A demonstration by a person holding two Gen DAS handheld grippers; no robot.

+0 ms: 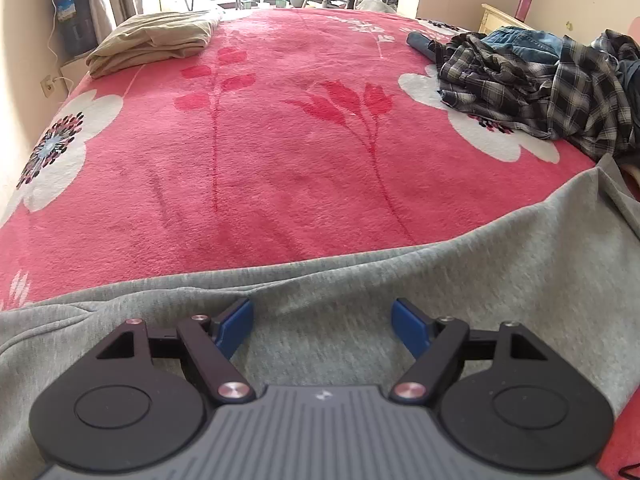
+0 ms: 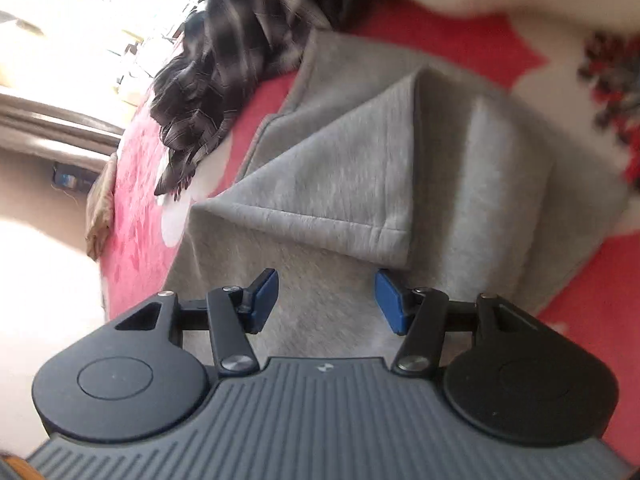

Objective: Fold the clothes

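Lying across the near edge of the pink floral blanket [image 1: 280,152], the grey garment [image 1: 400,300] has one corner folded back over itself. Both the left tongs [image 1: 322,326] and right tongs [image 2: 326,300] hang above the garment with jaws apart, gripping nothing. Beyond the garment sits a plaid clothes pile [image 1: 540,84].

Your left gripper [image 1: 322,322], black linkage arms on a ribbed grey body with blue pads, fills the lower part of its frame, tipped steeply downward. Its jaws stand wide apart, with nothing pinched between the blue fingertips [image 1: 236,322].

Your right gripper [image 2: 326,298], the same black-and-grey build, sits in the lower half of its frame, also angled down and rolled well over. Its jaws are parted, the blue pads [image 2: 389,300] gripping nothing.
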